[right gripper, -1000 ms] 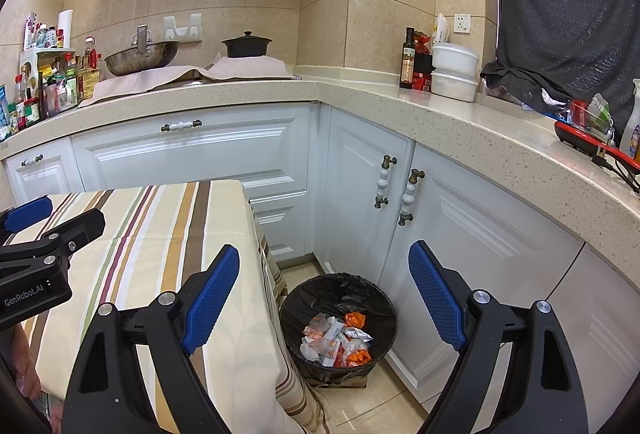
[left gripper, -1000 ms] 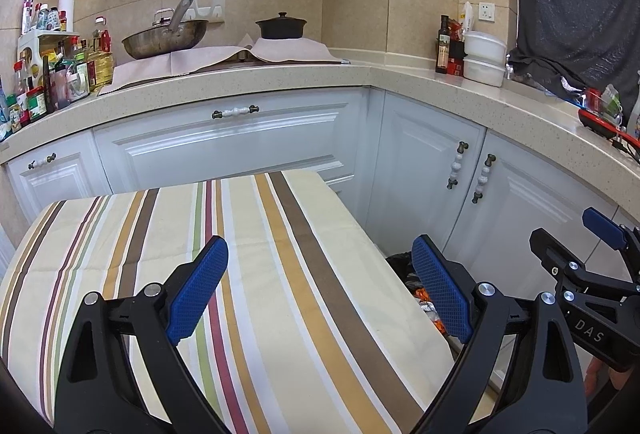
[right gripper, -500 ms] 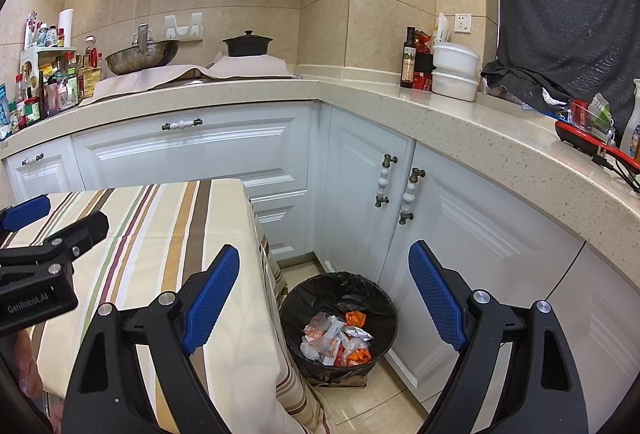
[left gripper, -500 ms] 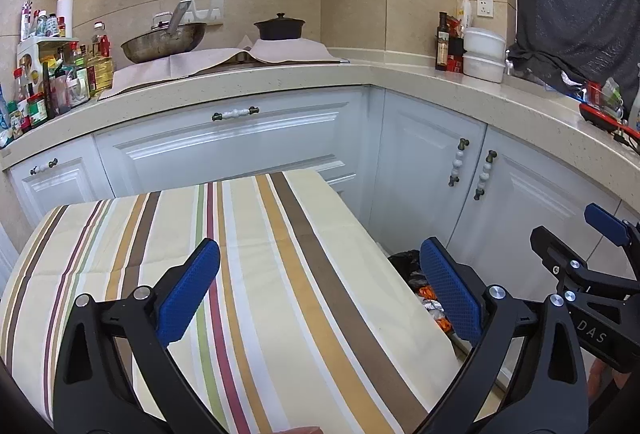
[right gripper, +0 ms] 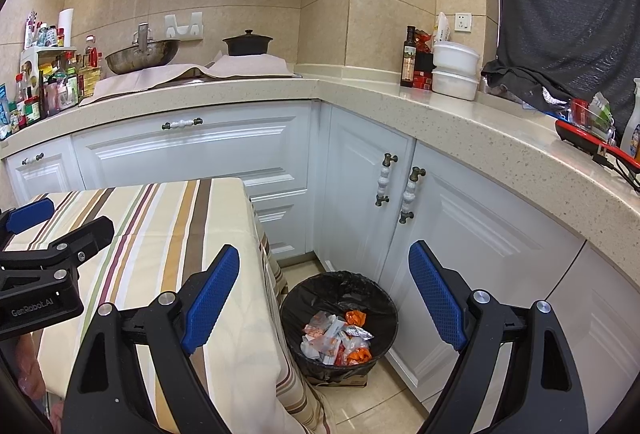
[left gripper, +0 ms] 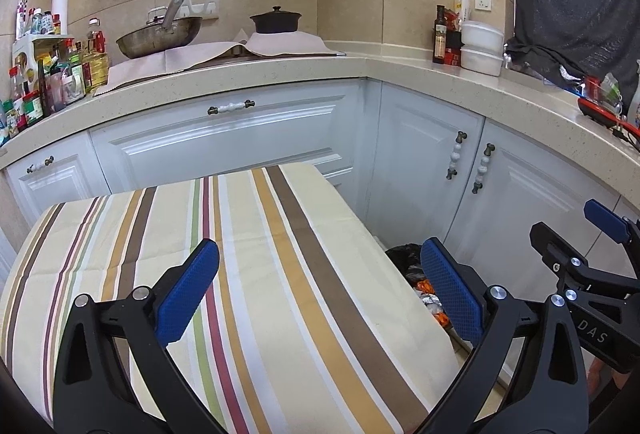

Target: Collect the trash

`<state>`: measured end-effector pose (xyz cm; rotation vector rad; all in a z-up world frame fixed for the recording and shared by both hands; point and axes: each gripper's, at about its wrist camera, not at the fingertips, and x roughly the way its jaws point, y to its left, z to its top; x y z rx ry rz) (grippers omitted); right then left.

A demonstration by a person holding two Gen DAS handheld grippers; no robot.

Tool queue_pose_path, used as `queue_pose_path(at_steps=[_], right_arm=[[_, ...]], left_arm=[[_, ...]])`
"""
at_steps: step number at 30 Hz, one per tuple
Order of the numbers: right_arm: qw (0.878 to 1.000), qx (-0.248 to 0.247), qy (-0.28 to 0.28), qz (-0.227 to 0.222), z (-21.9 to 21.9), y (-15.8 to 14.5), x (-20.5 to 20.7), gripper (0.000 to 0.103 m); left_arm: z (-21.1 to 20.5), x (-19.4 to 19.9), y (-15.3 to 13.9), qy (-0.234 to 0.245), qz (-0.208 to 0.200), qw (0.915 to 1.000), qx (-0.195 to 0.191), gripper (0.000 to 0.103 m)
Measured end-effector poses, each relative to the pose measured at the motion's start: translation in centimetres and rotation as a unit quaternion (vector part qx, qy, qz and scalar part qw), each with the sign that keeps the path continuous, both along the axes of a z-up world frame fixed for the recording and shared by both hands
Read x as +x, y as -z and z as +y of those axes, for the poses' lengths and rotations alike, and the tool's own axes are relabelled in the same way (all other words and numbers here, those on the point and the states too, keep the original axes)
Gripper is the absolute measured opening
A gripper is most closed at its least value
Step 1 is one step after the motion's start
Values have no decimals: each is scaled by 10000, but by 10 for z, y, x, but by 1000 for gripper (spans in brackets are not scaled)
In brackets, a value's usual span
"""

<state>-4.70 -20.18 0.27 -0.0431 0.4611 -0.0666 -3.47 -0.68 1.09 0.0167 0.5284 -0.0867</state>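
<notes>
A black-lined trash bin (right gripper: pixel 339 318) stands on the floor between the table and the corner cabinets, holding several crumpled wrappers (right gripper: pixel 338 336). In the left wrist view the bin (left gripper: pixel 404 258) peeks out past the table's right edge. My left gripper (left gripper: pixel 320 294) is open and empty above the striped tablecloth (left gripper: pixel 248 274). My right gripper (right gripper: pixel 328 294) is open and empty, raised above the bin and the table's right edge (right gripper: pixel 224 234). Each gripper shows at the side of the other's view.
White cabinets (right gripper: pixel 404 226) with knobbed handles run under an L-shaped stone counter (right gripper: pixel 460 129). On the counter are a wok (right gripper: pixel 142 55), a black pot (right gripper: pixel 247 43), bottles and jars (right gripper: pixel 48 85), white containers (right gripper: pixel 456 69) and a dark cloth (right gripper: pixel 560 13).
My left gripper has drawn back and tilted slightly, so the table and bin sit a little farther off. The right gripper has hardly moved. Both stay open.
</notes>
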Motion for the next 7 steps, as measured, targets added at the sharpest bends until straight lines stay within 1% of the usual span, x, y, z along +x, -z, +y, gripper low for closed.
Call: queue_pose_path(at_steps=[7], right_arm=[[9998,0,-123,161,5,11,9,84]], left_arm=[[14,15,13,-142,348,9992,-98,98]])
